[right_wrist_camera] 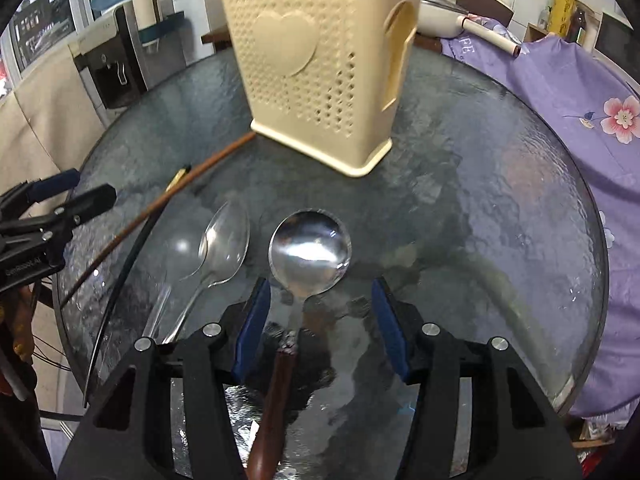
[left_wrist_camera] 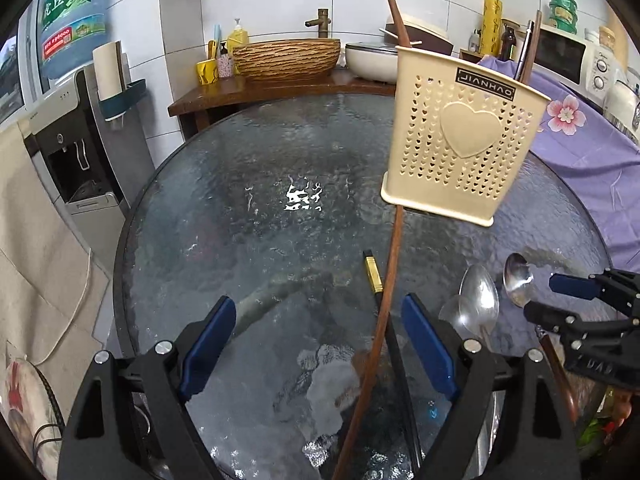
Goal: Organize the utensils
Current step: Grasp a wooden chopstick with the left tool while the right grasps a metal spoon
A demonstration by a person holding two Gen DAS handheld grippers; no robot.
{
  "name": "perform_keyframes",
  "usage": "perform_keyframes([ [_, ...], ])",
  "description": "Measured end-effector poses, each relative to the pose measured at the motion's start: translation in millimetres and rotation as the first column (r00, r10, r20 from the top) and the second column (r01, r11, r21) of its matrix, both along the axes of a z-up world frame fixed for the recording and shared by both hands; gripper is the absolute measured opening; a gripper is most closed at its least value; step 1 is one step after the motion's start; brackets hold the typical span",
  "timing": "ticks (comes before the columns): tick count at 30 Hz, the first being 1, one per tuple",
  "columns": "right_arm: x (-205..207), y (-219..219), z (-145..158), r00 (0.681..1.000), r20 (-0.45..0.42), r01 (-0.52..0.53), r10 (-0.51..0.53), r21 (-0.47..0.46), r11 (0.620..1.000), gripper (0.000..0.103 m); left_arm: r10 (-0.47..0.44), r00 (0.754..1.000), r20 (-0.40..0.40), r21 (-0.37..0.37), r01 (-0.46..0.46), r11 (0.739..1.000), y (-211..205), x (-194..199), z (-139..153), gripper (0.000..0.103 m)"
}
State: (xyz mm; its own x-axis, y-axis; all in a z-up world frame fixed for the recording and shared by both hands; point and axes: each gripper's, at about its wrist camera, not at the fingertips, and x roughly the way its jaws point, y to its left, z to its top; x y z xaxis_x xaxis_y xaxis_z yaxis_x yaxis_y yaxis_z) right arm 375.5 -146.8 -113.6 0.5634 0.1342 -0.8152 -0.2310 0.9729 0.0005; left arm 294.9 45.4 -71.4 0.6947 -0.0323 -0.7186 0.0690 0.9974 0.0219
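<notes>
A: Left gripper [left_wrist_camera: 318, 344], lower centre of the left wrist view: jaws wide, blue pads [left_wrist_camera: 210, 342] gripping nothing. Between them, a brown chopstick [left_wrist_camera: 386, 300] and a black chopstick [left_wrist_camera: 394, 344] with a gold band, both flat on the glass table [left_wrist_camera: 224, 216].

B: Right gripper [right_wrist_camera: 320, 326], lower centre of the right wrist view: jaws partly spread, closed on nothing. Between the pads, the neck and brown wooden handle [right_wrist_camera: 276, 400] of a round steel spoon [right_wrist_camera: 310, 252]; bowl just above the pad tips, near mid-frame. Pads clear of the handle on both sides.

A: Further out in the left view: oval steel spoon [left_wrist_camera: 478, 300] just right of the right pad, and the round one to its right, beside the other gripper entering from the right edge.

B: In the right view, oval spoon left of the round one, bowls near but apart. Chopsticks slanting from lower left toward the holder's base.

A: Cream perforated utensil holder [left_wrist_camera: 460, 140], heart on its face, upright in the upper right of the left view; sticks already standing in it.

B: Same holder at top centre of the right view. Purple floral cloth [right_wrist_camera: 560, 92] along the right edge.
</notes>
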Motion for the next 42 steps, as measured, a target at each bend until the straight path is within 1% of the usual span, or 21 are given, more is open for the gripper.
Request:
perform_keyframes([
  [2,-0.5,6.1,-2.4,1.0,0.006,0.002,-0.001,-0.034,0.999,0.053,0.0,1.0,0.001,0.021,0.0,1.0,-0.6,0.5,-0.8,0.083],
  [4,0.9,11.6,-3.7,1.0,0.003,-0.002,0.002,-0.044,0.999,0.053,-0.002,1.0,-0.003,0.022,0.002,1.0,-0.8,0.9,-1.5,0.083],
  [8,5.3,16.4,-4.7,1.0,-0.004,0.002,-0.002,-0.037,0.999,0.053,-0.012,1.0,-0.011,0.037,0.013,0.999,-4.2,3.6,-3.8,0.083],
  [11,12.7,14.6,-3.6,1.0,-0.016,0.013,-0.013,-0.004,1.0,0.053,-0.022,1.0,-0.02,0.04,0.022,0.999,-5.6,6.4,-5.9,0.083],
  [15,17.8,18.5,-2.6,1.0,-0.017,0.019,-0.019,-0.007,1.0,0.053,-0.044,0.998,-0.034,0.041,0.046,0.998,-10.0,14.3,-7.0,0.082],
  [22,27.5,22.6,-1.2,0.999,-0.026,0.022,-0.023,-0.008,1.0,0.053,-0.099,0.992,-0.082,0.047,0.103,0.994,-27.3,48.8,-4.9,0.067],
  [24,28.0,22.4,-1.5,0.999,-0.024,0.022,-0.022,-0.007,1.0,0.051,-0.127,0.987,-0.099,0.051,0.132,0.99,-35.3,61.2,-4.8,0.062],
  [26,28.2,21.2,-1.2,0.999,-0.024,0.026,-0.027,-0.008,1.0,0.048,-0.151,0.981,-0.12,0.065,0.16,0.985,-44.3,70.5,-6.2,0.06],
  [30,30.4,18.6,-1.0,0.999,-0.027,0.023,-0.024,-0.007,1.0,0.048,-0.199,0.967,-0.159,0.109,0.217,0.97,-66.2,92.0,-13.1,0.057],
  [34,31.7,15.5,-1.1,0.999,-0.029,0.026,-0.026,-0.005,1.0,0.048,-0.207,0.96,-0.191,0.107,0.23,0.967,-73.3,106.9,-20.8,0.055],
  [36,31.8,15.0,-1.6,0.999,-0.031,0.025,-0.025,-0.007,1.0,0.048,-0.21,0.957,-0.201,0.113,0.236,0.965,-74.4,111.8,-24.3,0.05],
  [38,33.0,14.7,-1.6,0.999,-0.036,0.025,-0.025,-0.011,1.0,0.048,-0.208,0.955,-0.213,0.094,0.232,0.968,-72.0,114.8,-28.0,0.045],
  [40,33.9,14.7,-1.7,0.999,-0.036,0.023,-0.024,-0.011,1.0,0.048,-0.209,0.955,-0.21,0.069,0.228,0.971,-70.1,117.5,-28.6,0.043],
  [42,35.2,15.2,-1.8,0.999,-0.034,0.024,-0.024,-0.013,1.0,0.048,-0.21,0.953,-0.218,0.041,0.224,0.974,-68.1,120.9,-28.9,0.037],
])
